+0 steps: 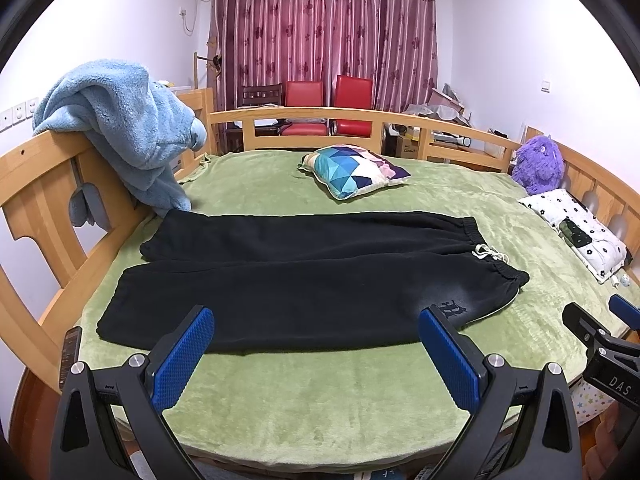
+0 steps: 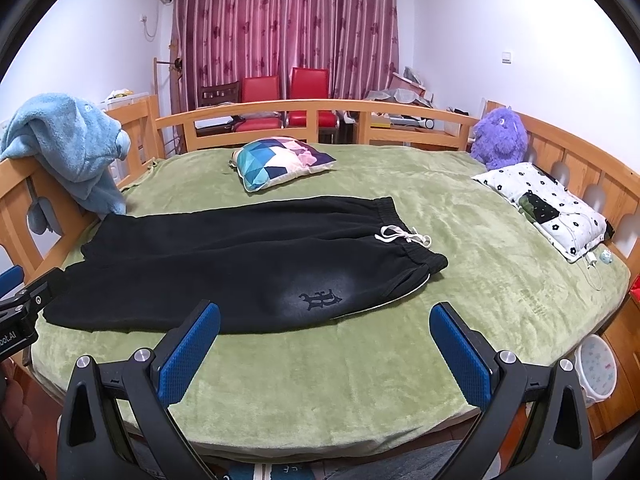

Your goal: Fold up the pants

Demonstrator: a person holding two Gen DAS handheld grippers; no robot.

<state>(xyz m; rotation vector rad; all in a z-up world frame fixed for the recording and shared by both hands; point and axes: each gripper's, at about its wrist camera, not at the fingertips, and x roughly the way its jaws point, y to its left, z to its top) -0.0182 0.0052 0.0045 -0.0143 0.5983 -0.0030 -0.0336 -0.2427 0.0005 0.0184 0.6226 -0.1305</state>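
Left wrist view: the left gripper (image 1: 316, 344) hangs spread and empty above the near edge of black sweatpants (image 1: 312, 276), laid flat across the green blanket (image 1: 320, 408), waistband right, apparently ready for folding. Right wrist view: the right gripper (image 2: 326, 342), jaws likewise wide apart, faces the drawstring (image 2: 404, 236) end.

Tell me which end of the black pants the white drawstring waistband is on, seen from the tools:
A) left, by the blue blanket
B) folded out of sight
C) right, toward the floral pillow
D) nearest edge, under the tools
C: the white drawstring lies at the right end of the black pants, on the floral pillow side.
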